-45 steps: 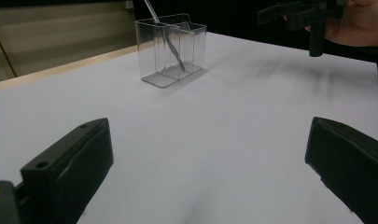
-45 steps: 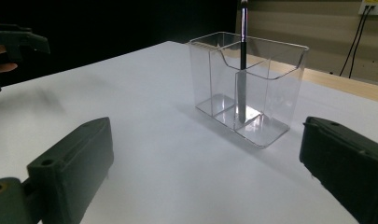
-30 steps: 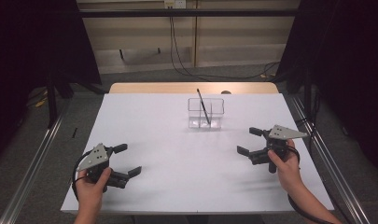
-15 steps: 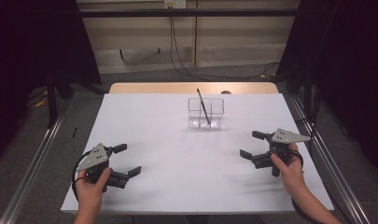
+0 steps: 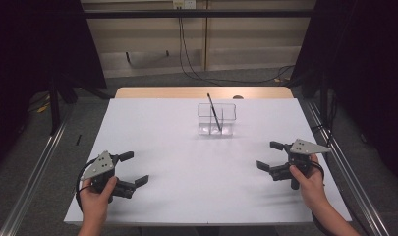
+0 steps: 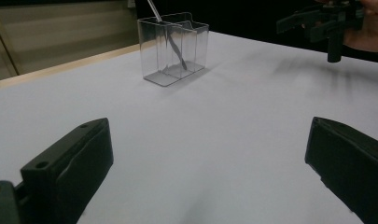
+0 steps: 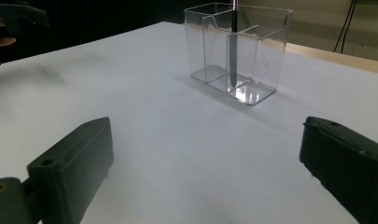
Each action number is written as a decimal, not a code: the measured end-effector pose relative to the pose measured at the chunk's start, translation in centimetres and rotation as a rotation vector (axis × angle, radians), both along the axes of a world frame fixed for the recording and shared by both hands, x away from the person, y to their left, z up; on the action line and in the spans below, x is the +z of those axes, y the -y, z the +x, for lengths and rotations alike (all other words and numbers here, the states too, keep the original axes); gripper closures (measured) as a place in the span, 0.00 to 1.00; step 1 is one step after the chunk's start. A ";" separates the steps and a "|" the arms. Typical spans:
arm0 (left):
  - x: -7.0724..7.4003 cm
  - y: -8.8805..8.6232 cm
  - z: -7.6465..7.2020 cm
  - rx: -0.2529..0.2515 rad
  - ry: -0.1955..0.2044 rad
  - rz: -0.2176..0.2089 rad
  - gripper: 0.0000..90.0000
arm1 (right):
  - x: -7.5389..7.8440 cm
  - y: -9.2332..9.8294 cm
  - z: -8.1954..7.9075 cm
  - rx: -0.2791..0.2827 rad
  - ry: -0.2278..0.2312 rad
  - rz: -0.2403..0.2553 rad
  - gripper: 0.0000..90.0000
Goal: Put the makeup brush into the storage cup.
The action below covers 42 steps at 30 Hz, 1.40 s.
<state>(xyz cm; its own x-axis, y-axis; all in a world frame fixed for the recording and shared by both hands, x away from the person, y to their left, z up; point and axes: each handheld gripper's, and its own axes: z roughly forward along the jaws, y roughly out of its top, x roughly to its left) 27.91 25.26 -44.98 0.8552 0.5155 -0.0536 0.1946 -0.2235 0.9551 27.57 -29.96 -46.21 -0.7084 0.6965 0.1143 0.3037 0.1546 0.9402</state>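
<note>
1. Clear plastic container (image 5: 216, 119) w/ inner dividers stands upright on the white table (image 5: 186, 147), toward the far edge, approx. centred betw. the two sides.
2. Inside: one dark pen (image 5: 214, 112), thin, leaning; tip down on the container floor, top end poking out above the rim. In the right gripper view the pen (image 7: 233, 46) sits in a back compartment, next to a divider wall. Other compartments look bare.
3. Container is see-through, thin-walled, rectangular; bright glare on its base in the right gripper view (image 7: 238, 51); in the left gripper view (image 6: 173, 46) it throws a faint shadow on the table.
4. Pen: dark grey/black, slim, straight; no markings legible.
5. Left gripper (image 5: 131, 169): near the table's near-left corner, held in the person's left hand (image 5: 96, 196), jaws spread wide, nothing betw. them; well apart from the container.
6. Right gripper (image 5: 271, 156): near the right edge, held in the right hand (image 5: 309, 182), jaws likewise spread, gripping nothing; well apart from the container.
7. Both grippers sit low over the table; can't tell if touching it.
</note>
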 end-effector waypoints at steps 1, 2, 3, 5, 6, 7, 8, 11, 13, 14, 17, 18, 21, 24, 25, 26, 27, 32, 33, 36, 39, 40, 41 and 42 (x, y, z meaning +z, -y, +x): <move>0.0 0.0 0.0 0.000 0.001 -0.001 0.01 | 0.0 0.1 0.0 -0.002 0.001 0.001 0.03; 0.0 0.0 0.0 0.001 0.002 0.000 0.01 | 0.0 0.1 -0.1 -0.003 0.000 0.002 0.03; 0.0 0.0 0.0 0.001 0.003 0.004 0.01 | 0.0 0.2 -0.2 -0.005 -0.001 0.003 0.03; 0.0 0.0 0.0 0.003 0.003 -0.001 0.01 | 0.0 0.3 -0.3 -0.006 0.001 0.001 0.03; 0.0 0.0 0.0 0.001 0.003 0.000 0.01 | 0.0 0.4 -0.3 -0.007 0.000 0.001 0.03; 0.0 0.0 0.0 0.002 0.004 0.000 0.01 | 0.0 0.4 -0.4 -0.006 0.000 0.002 0.03; 0.0 0.0 0.0 0.001 0.003 0.000 0.01 | 0.0 0.5 -0.4 -0.007 -0.001 0.001 0.03; 0.0 0.0 0.0 0.003 0.004 0.000 0.01 | 0.0 0.7 -0.6 -0.010 -0.001 -0.001 0.03; 0.0 0.0 0.0 0.004 0.004 0.004 0.01 | -0.1 0.8 -0.7 -0.013 -0.001 -0.009 0.03; 0.0 0.0 0.0 0.005 0.003 0.004 0.01 | -0.1 0.9 -0.7 -0.010 -0.001 -0.011 0.03; 0.0 0.0 0.0 0.006 0.003 -0.003 0.01 | -0.1 1.1 -0.9 -0.016 -0.003 -0.014 0.03; 0.0 0.0 0.0 0.008 0.001 -0.006 0.01 | -0.1 1.2 -1.0 -0.015 -0.001 -0.012 0.03; 0.0 -0.1 0.0 0.005 0.003 0.001 0.01 | -0.1 1.4 -1.1 -0.019 -0.003 -0.013 0.03; 0.0 0.0 0.0 0.007 0.004 -0.002 0.01 | -0.1 1.6 -1.3 -0.022 -0.003 -0.015 0.03; 0.0 -0.1 0.0 0.001 0.004 0.002 0.01 | -0.1 1.6 -1.4 -0.024 -0.003 -0.015 0.03; 0.0 -0.1 0.0 0.006 0.006 0.003 0.01 | 0.0 1.7 -1.4 -0.023 -0.004 -0.016 0.03; 0.0 0.0 0.0 0.005 0.004 -0.003 0.01 | 0.0 1.7 -1.5 -0.022 -0.002 -0.018 0.03; 0.0 -0.1 0.0 0.006 0.006 0.002 0.01 | -0.1 2.0 -1.9 -0.025 -0.005 -0.025 0.03; 0.0 0.0 0.0 0.007 0.005 -0.001 0.01 | -0.1 2.1 -1.9 -0.025 -0.003 -0.024 0.03; 0.0 -0.1 0.0 0.006 0.006 0.003 0.01 | -0.1 2.3 -2.1 -0.026 -0.006 -0.024 0.03; 0.1 -0.1 0.0 0.002 0.005 0.003 0.01 | -0.1 2.4 -2.3 -0.026 -0.004 -0.029 0.03; 0.0 -0.1 0.0 0.004 0.006 0.001 0.01 | -0.1 2.5 -2.3 -0.028 -0.003 -0.030 0.03; 0.1 -0.1 0.0 0.002 0.005 0.004 0.01 | -0.1 2.6 -2.4 -0.028 -0.004 -0.026 0.03; 0.0 -0.1 0.0 0.005 0.007 0.003 0.01 | -0.1 2.6 -2.5 -0.030 -0.007 -0.024 0.03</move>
<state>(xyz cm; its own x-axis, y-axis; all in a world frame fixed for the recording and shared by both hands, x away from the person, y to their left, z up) 27.93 25.35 -44.94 0.8528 0.5202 -0.0463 0.1893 -0.2253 0.9557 25.10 -32.57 -46.35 -0.6867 0.7197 0.1026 0.3153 0.1676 0.9341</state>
